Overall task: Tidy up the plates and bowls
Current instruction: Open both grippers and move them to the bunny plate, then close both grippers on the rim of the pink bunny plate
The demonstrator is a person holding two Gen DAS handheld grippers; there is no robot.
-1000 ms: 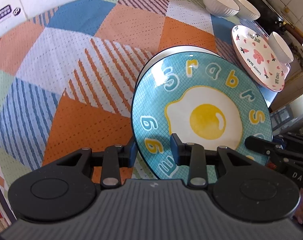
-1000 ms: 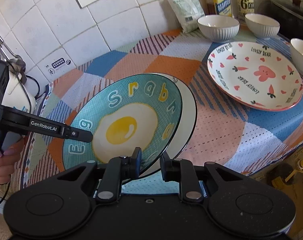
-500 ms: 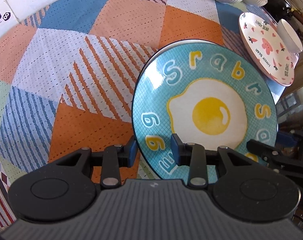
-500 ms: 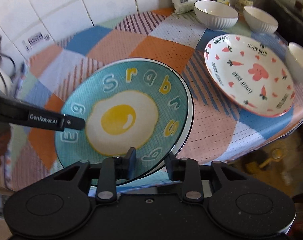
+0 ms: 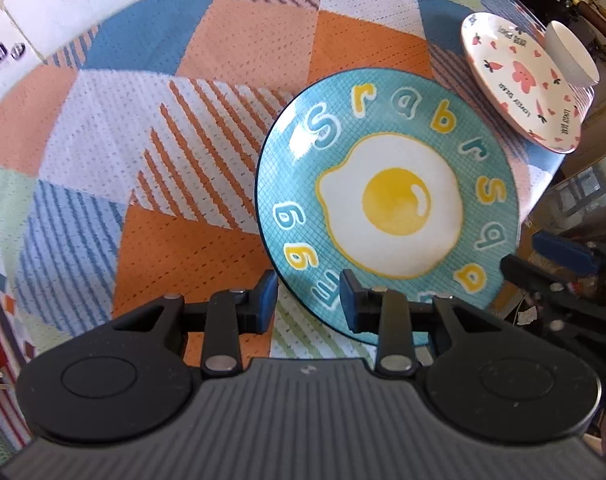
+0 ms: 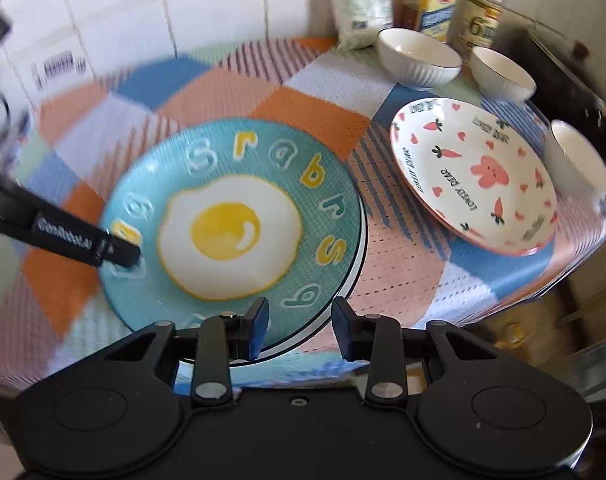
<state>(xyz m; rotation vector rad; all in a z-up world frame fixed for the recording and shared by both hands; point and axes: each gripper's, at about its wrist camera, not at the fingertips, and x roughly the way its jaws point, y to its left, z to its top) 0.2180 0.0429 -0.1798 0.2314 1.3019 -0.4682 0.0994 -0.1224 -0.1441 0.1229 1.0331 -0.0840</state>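
A teal plate with a fried-egg picture (image 5: pixel 391 200) (image 6: pixel 231 216) lies on a white plate, of which only the rim (image 6: pixel 359 264) shows at the right. My left gripper (image 5: pixel 307 300) points steeply down and straddles the teal plate's near-left rim, one pad outside and one inside, shut on it. In the right wrist view one of its fingers (image 6: pixel 115 250) rests on that rim. My right gripper (image 6: pixel 299 320) hovers over the plate's near rim with its jaws apart and its pads off the plate.
A pink rabbit-and-carrot plate (image 6: pixel 479 176) sits to the right near the table edge, with a white bowl (image 6: pixel 579 160) beside it. Two more white bowls (image 6: pixel 419 60) (image 6: pixel 503 74) stand at the back by bottles and a bag. A patterned cloth (image 5: pixel 183 140) covers the table.
The teal plate came down from a tilt to lie flat on the white plate. My right gripper opened and let go of its rim. The left gripper kept its hold.
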